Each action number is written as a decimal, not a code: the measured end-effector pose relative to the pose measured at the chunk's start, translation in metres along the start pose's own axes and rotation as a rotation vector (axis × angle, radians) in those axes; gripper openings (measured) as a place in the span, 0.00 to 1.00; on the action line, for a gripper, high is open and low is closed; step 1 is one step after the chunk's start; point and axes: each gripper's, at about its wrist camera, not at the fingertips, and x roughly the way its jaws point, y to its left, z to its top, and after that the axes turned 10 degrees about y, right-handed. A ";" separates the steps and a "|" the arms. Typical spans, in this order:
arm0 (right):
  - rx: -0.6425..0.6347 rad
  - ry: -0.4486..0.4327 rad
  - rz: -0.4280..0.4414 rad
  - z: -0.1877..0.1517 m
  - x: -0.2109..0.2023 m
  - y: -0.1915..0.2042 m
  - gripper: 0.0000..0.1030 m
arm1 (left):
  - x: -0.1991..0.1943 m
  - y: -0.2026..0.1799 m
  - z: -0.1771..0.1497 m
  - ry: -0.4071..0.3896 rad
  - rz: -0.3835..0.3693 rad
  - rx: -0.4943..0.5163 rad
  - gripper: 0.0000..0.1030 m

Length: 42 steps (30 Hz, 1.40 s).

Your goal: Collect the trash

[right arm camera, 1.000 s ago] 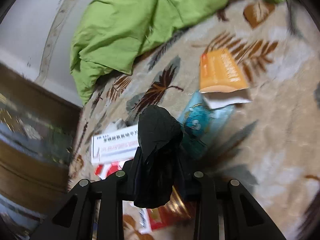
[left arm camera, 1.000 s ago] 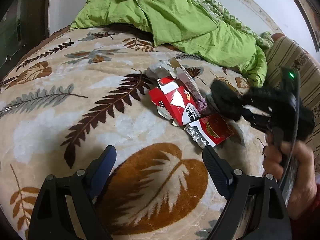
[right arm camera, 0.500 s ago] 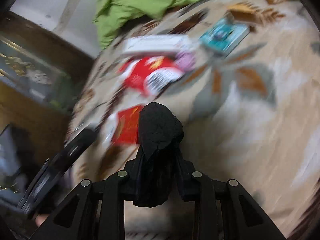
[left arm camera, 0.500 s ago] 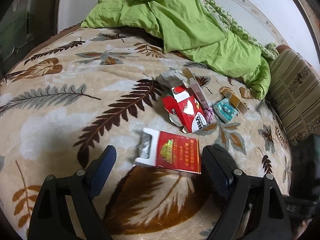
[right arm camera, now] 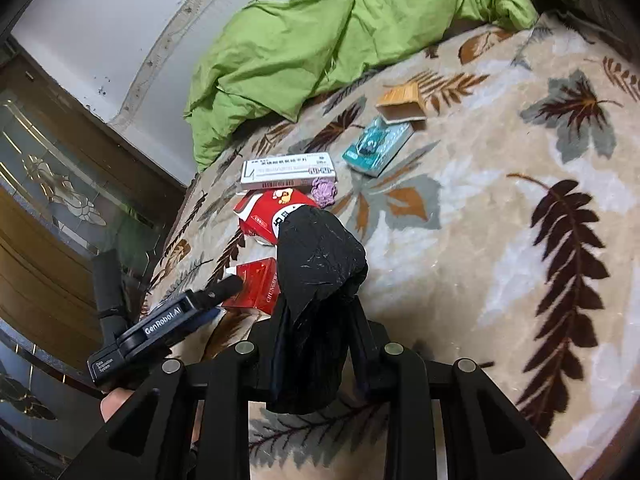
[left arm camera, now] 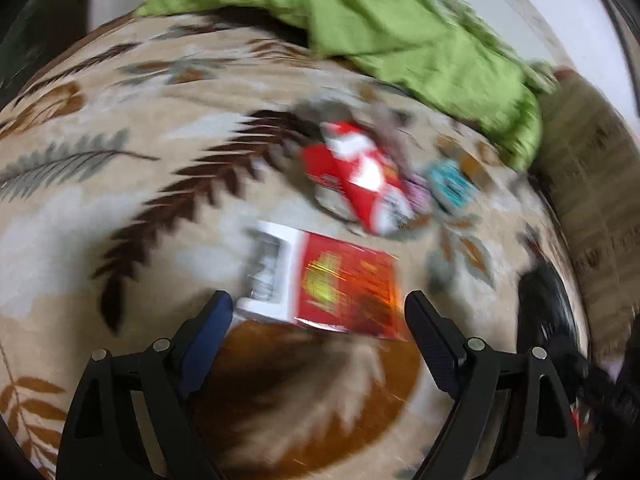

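Observation:
A flat red cigarette box (left arm camera: 340,284) lies on the leaf-patterned blanket just ahead of my open left gripper (left arm camera: 318,316), between its fingers; it also shows in the right wrist view (right arm camera: 254,286). Beyond it lie a crushed red-and-white pack (left arm camera: 360,184) (right arm camera: 276,210), a white medicine box (right arm camera: 288,168), a purple wad (right arm camera: 324,190), a teal packet (right arm camera: 378,144) and an orange carton (right arm camera: 402,102). My right gripper (right arm camera: 320,344) is shut on a black plastic bag (right arm camera: 316,264). The left gripper (right arm camera: 212,292) shows in the right wrist view, beside the red box.
A green quilt (right arm camera: 320,36) is bunched at the back of the bed. A striped cushion (left arm camera: 592,184) lies at the right. A dark wooden cabinet with glass doors (right arm camera: 60,200) stands beside the bed. The left wrist view is motion-blurred.
My left gripper has moved forward, so the flat red box now sits between its fingers. My right gripper with the bag has swung back to the right side of the bed.

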 end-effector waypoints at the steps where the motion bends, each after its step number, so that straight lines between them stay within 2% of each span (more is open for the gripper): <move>1: 0.001 -0.011 0.001 -0.001 -0.003 -0.001 0.28 | 0.000 -0.009 -0.006 0.022 -0.055 0.040 0.84; 4: 0.008 -0.063 -0.004 -0.005 -0.019 -0.005 0.28 | -0.006 -0.035 -0.028 0.077 -0.213 0.167 0.84; 6: 0.014 -0.102 -0.021 -0.008 -0.031 -0.008 0.28 | -0.023 -0.051 -0.043 0.058 -0.270 0.260 0.84; 8: 0.023 -0.129 -0.028 -0.011 -0.041 -0.013 0.28 | -0.039 -0.059 -0.051 0.014 -0.288 0.316 0.84; 12: 0.063 -0.157 -0.004 -0.012 -0.052 -0.025 0.28 | -0.051 -0.059 -0.041 -0.082 -0.137 0.312 0.84; 14: 0.074 -0.157 0.005 -0.011 -0.053 -0.028 0.28 | -0.044 -0.057 -0.029 -0.078 -0.052 0.288 0.84; 18: 0.061 -0.151 0.010 -0.010 -0.050 -0.026 0.28 | -0.018 -0.051 -0.009 -0.061 0.094 0.317 0.84; 20: 0.051 -0.148 0.009 -0.010 -0.049 -0.025 0.28 | -0.001 -0.052 -0.003 -0.003 0.070 0.351 0.84; 22: 0.047 -0.143 0.007 -0.010 -0.048 -0.024 0.28 | 0.013 -0.052 0.001 0.032 0.082 0.368 0.84; 25: 0.054 -0.139 0.017 -0.009 -0.046 -0.025 0.28 | 0.025 -0.051 0.003 0.032 0.140 0.377 0.84; 28: 0.051 -0.132 0.018 -0.008 -0.044 -0.025 0.28 | 0.038 -0.048 0.007 0.062 0.153 0.367 0.84; 29: 0.047 -0.129 0.016 -0.008 -0.042 -0.024 0.28 | 0.042 -0.048 0.007 0.072 0.163 0.362 0.77; 30: 0.044 -0.128 0.013 -0.008 -0.042 -0.023 0.28 | 0.044 -0.050 0.006 0.061 0.194 0.366 0.70; 31: 0.039 -0.125 0.010 -0.008 -0.041 -0.022 0.28 | 0.045 -0.052 0.005 0.048 0.214 0.379 0.68; 33: 0.029 -0.119 0.000 -0.007 -0.038 -0.020 0.28 | 0.042 -0.055 0.002 0.037 0.213 0.386 0.59; 37: 0.008 -0.115 -0.031 -0.008 -0.036 -0.014 0.28 | 0.038 -0.055 -0.003 0.018 0.206 0.353 0.57; 40: -0.027 -0.111 -0.078 -0.010 -0.032 -0.005 0.28 | 0.025 -0.055 -0.012 -0.002 0.154 0.321 0.57; 42: -0.061 -0.112 -0.114 -0.012 -0.029 0.003 0.28 | 0.015 -0.057 -0.018 -0.034 0.163 0.309 0.57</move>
